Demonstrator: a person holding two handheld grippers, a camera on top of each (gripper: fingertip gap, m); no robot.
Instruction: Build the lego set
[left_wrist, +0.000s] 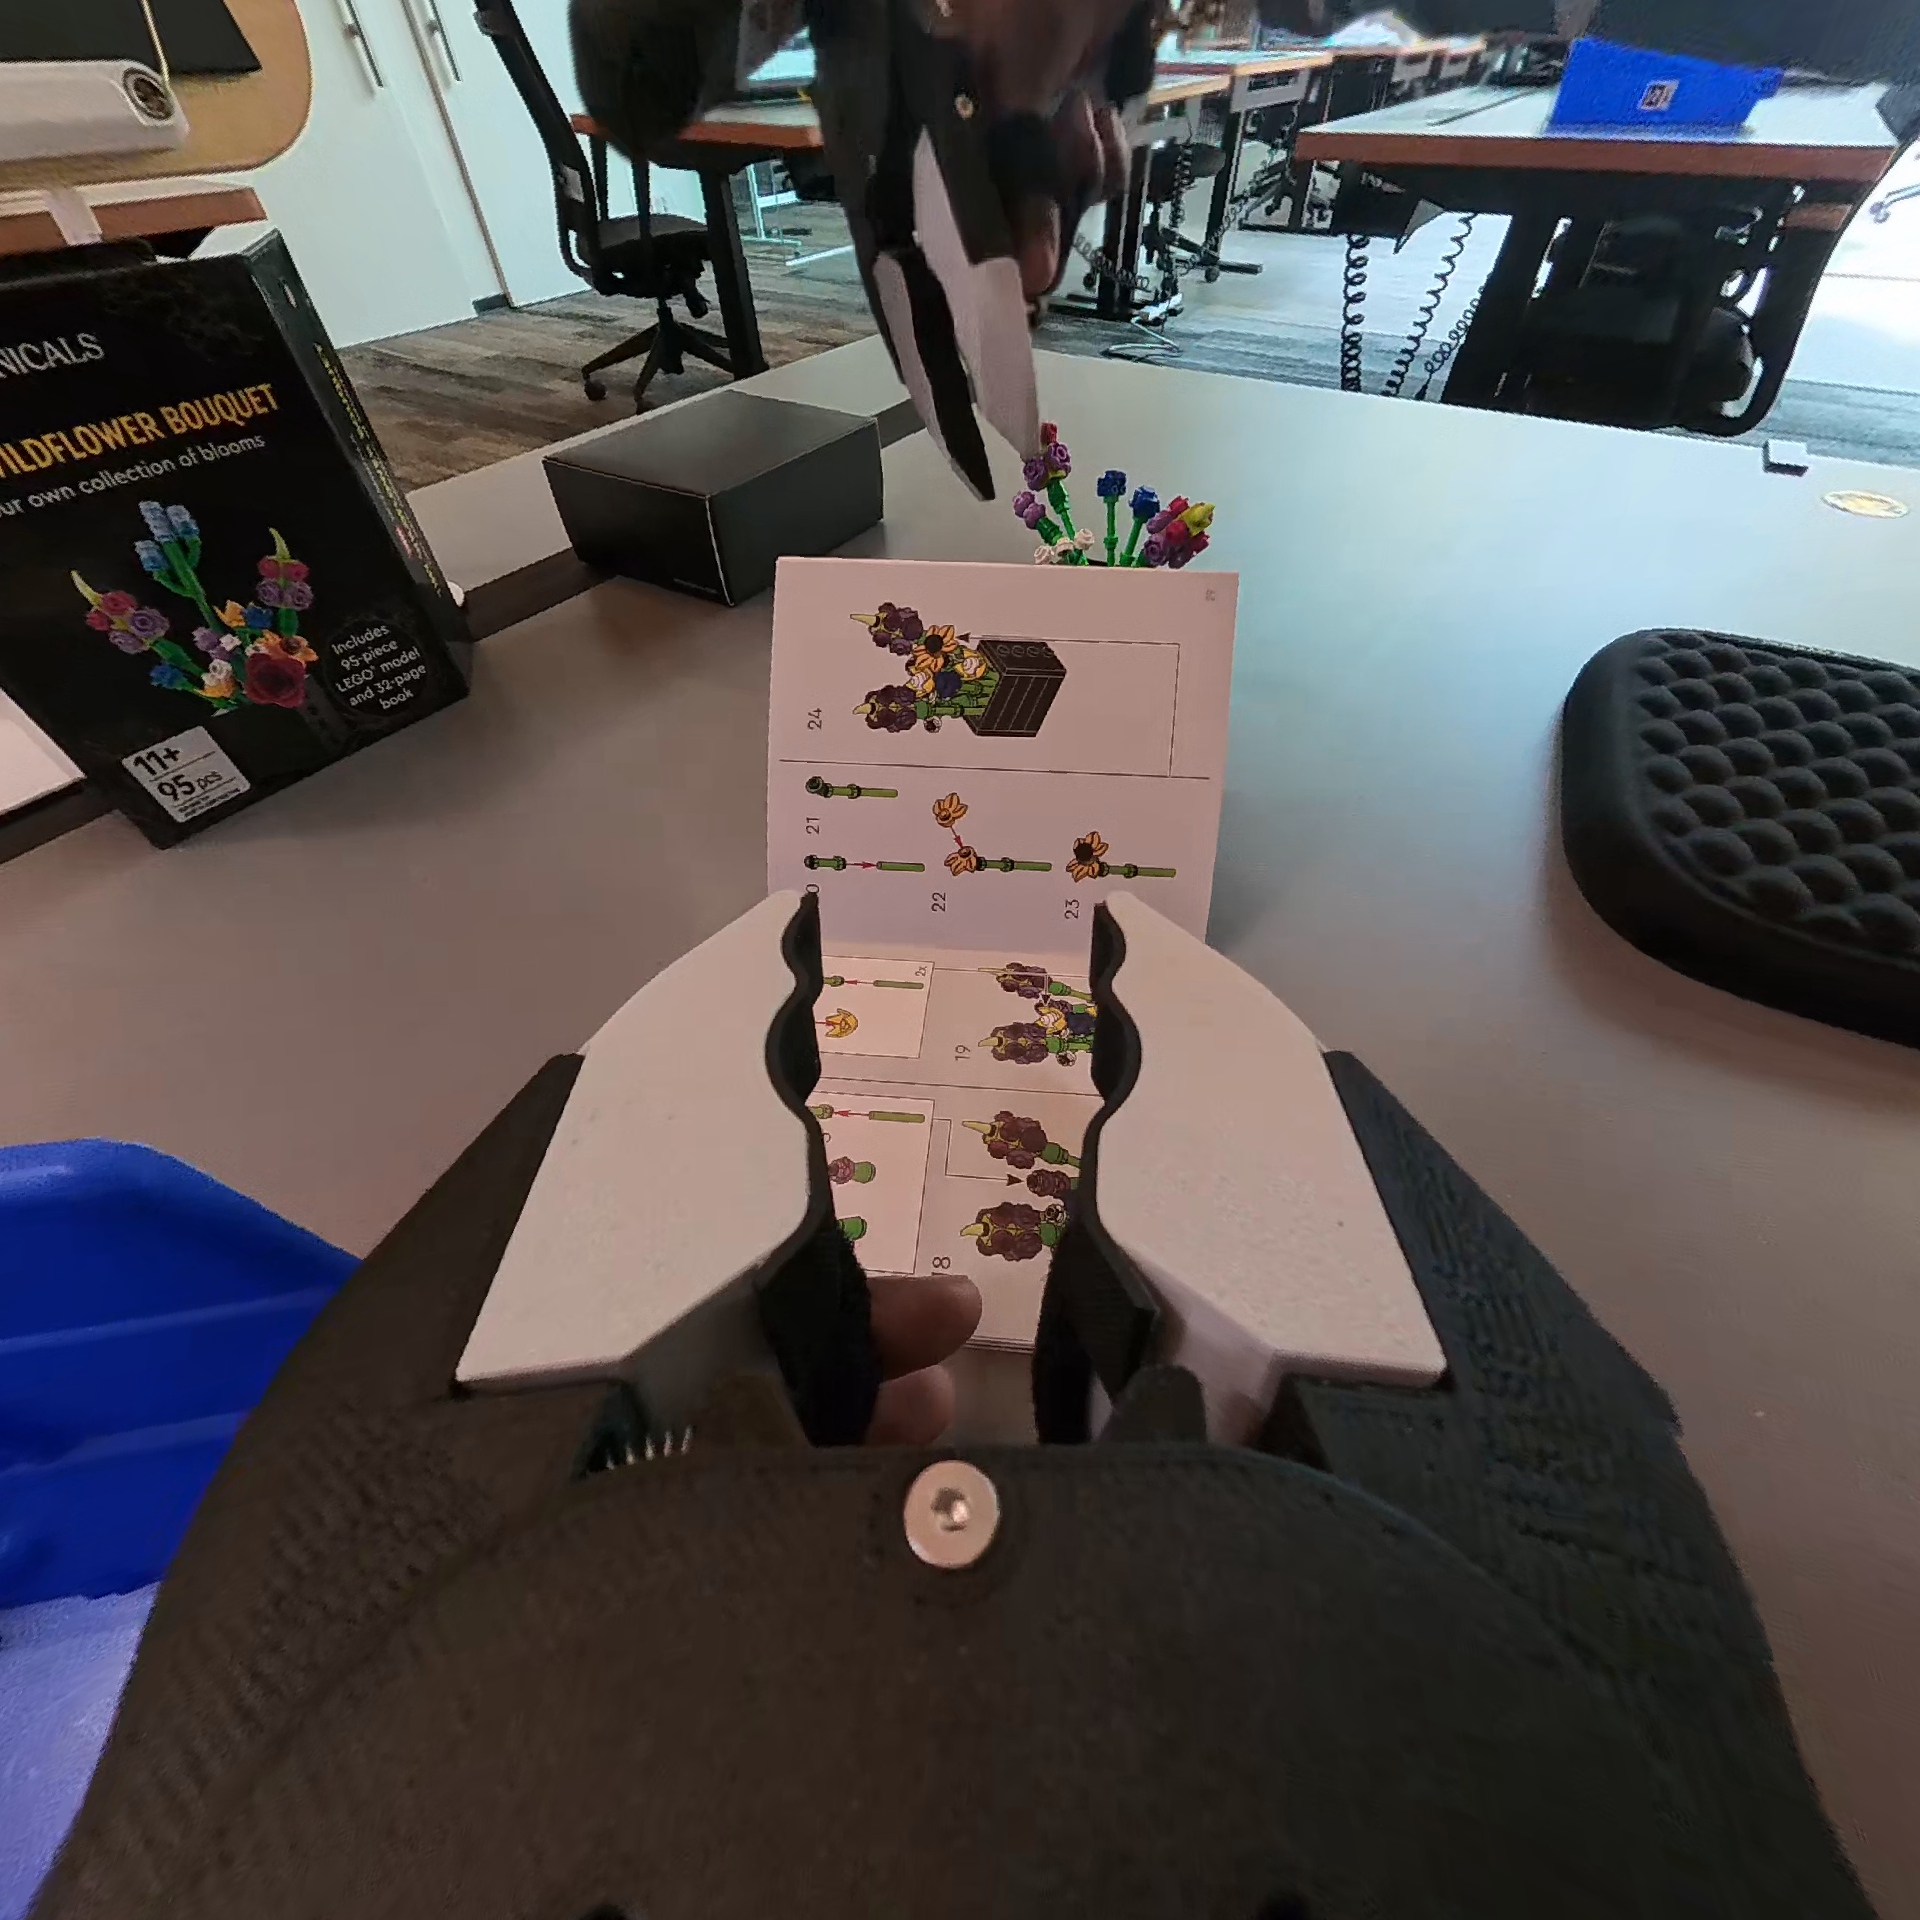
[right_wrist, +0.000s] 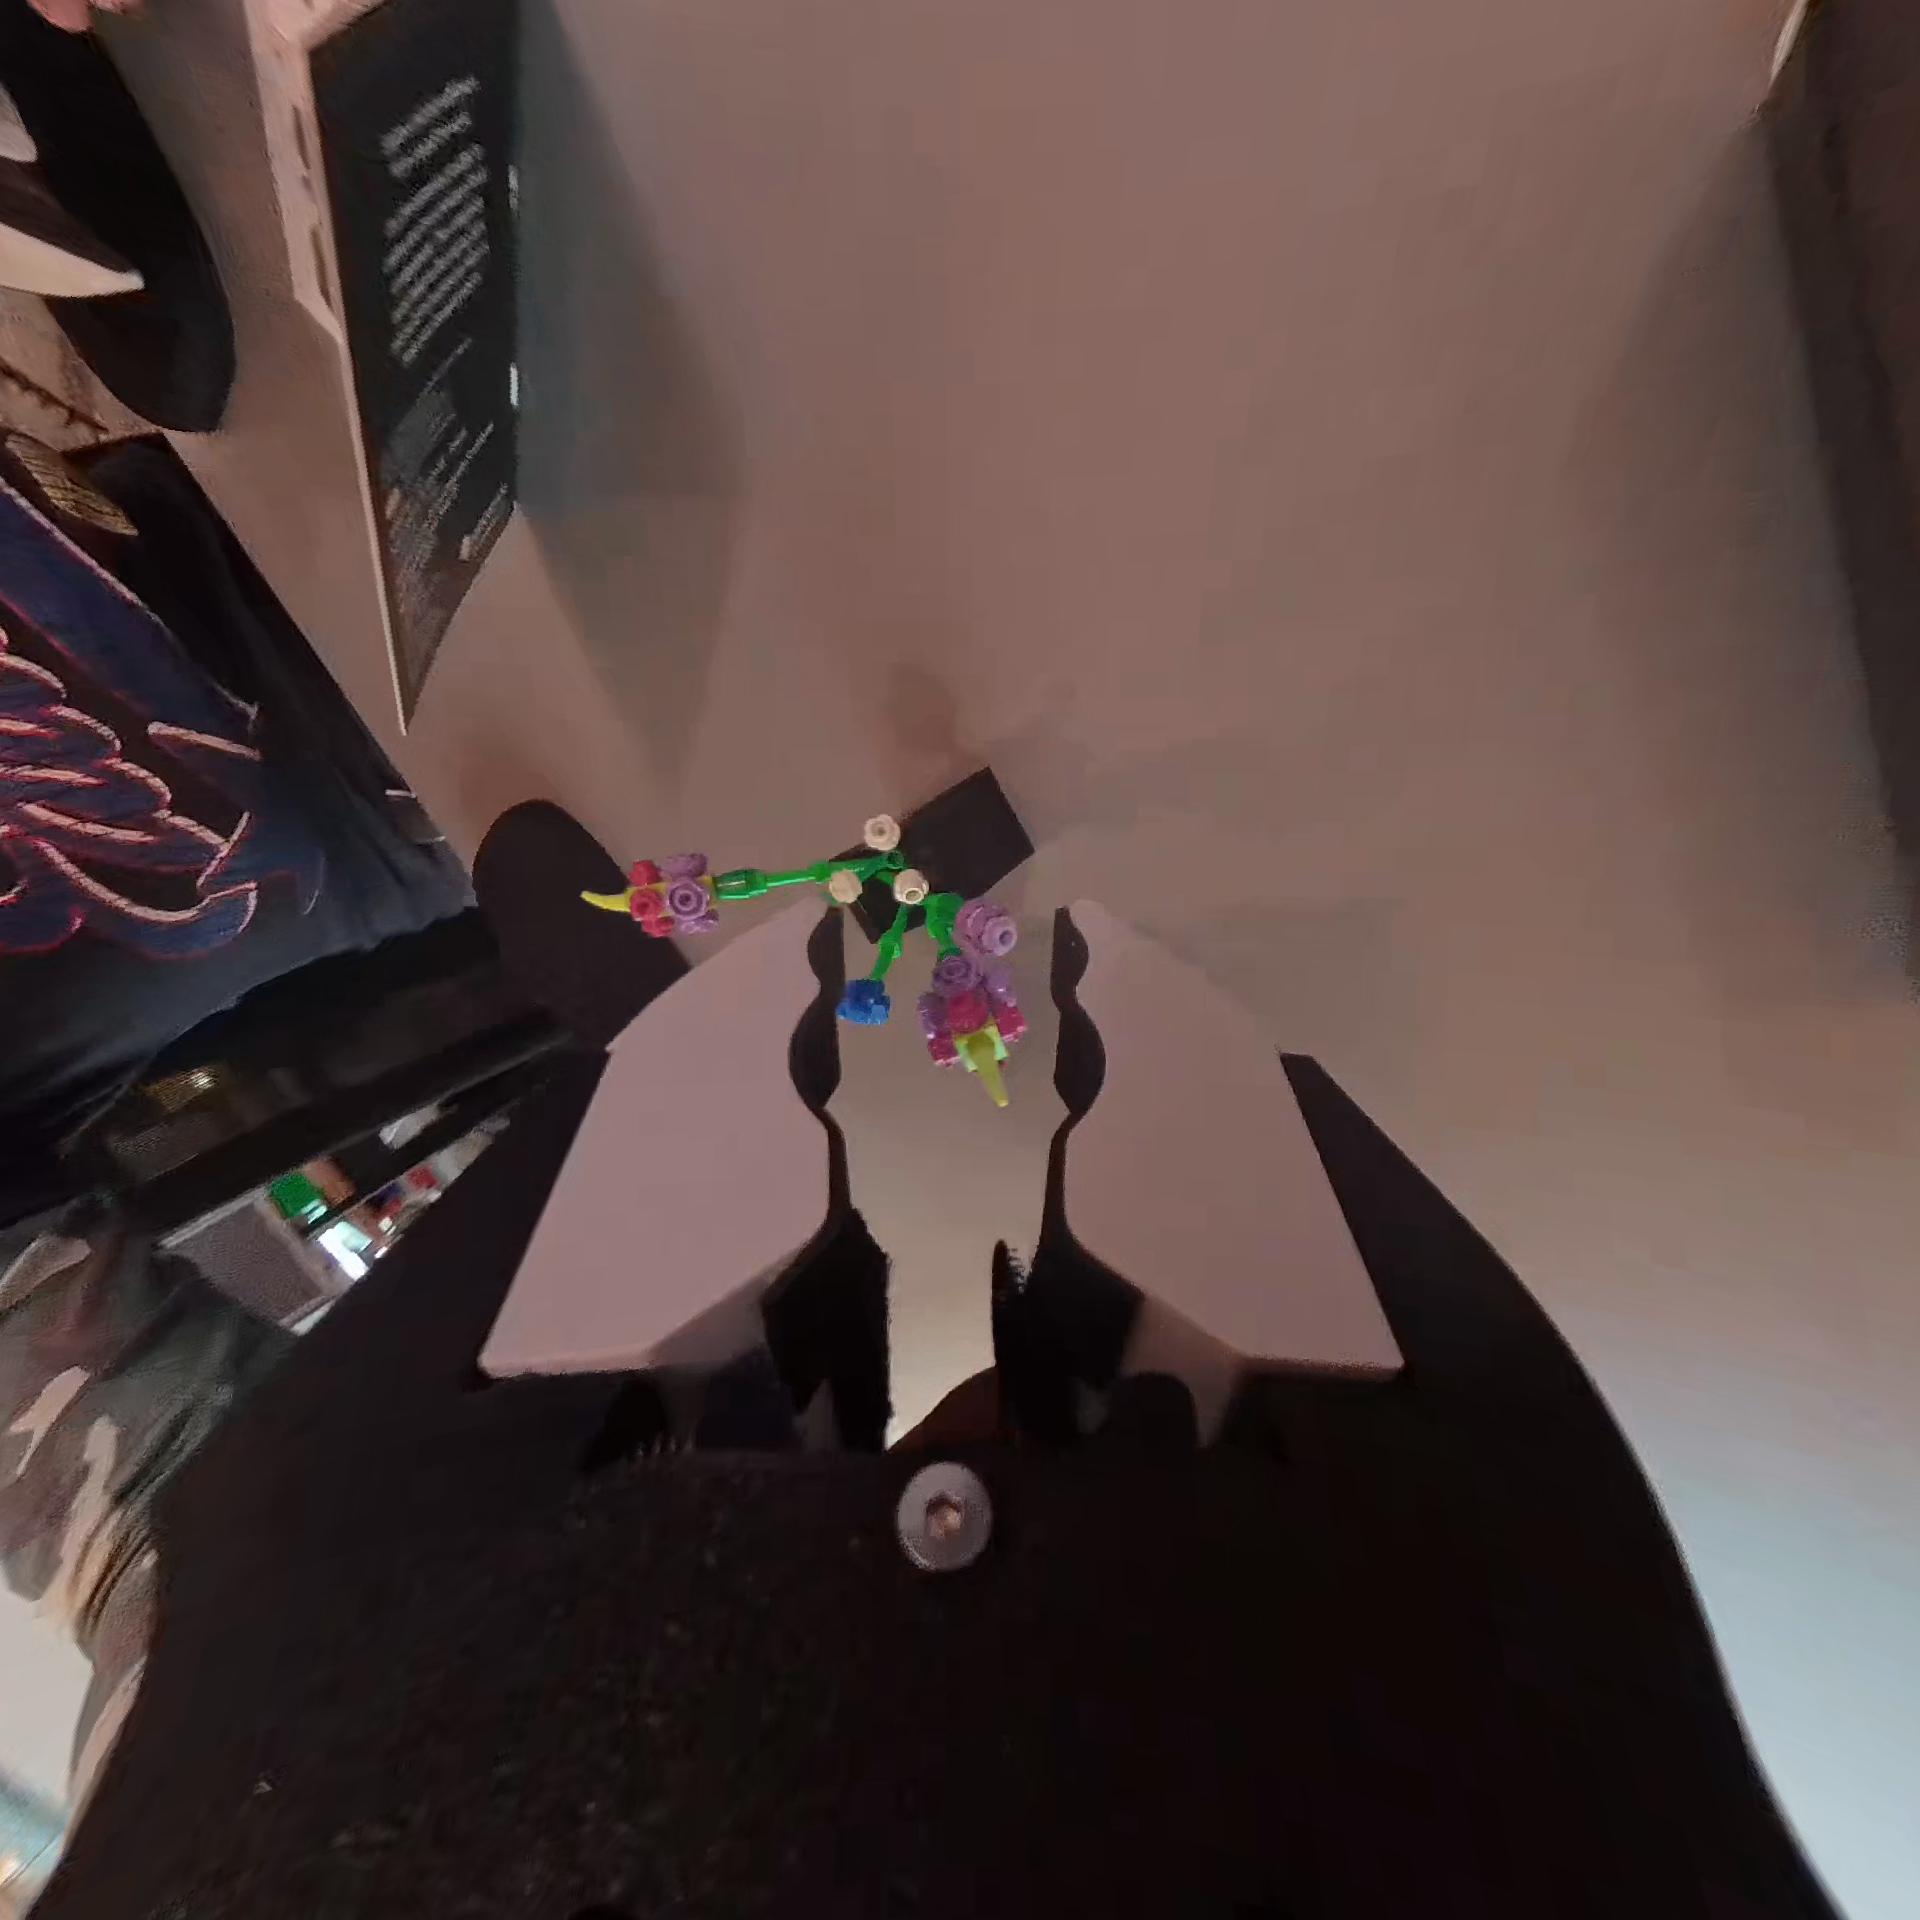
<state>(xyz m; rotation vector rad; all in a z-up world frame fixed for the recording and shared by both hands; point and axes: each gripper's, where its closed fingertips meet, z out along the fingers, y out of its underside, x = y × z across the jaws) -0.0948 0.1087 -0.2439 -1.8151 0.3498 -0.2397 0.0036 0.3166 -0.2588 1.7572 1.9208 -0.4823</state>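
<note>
Grey desk (left_wrist: 1455, 644) supports light, fragile lego bouquet (right_wrist: 914, 935); grasp black base (right_wrist: 966, 831), not stems; right gripper (right_wrist: 940, 935) and left gripper (left_wrist: 951, 925) both gape empty.

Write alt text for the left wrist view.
Open left gripper hovers over an instruction booklet propped up on a grey table. Behind the booklet, the right gripper reaches down to a lego bouquet.
</note>
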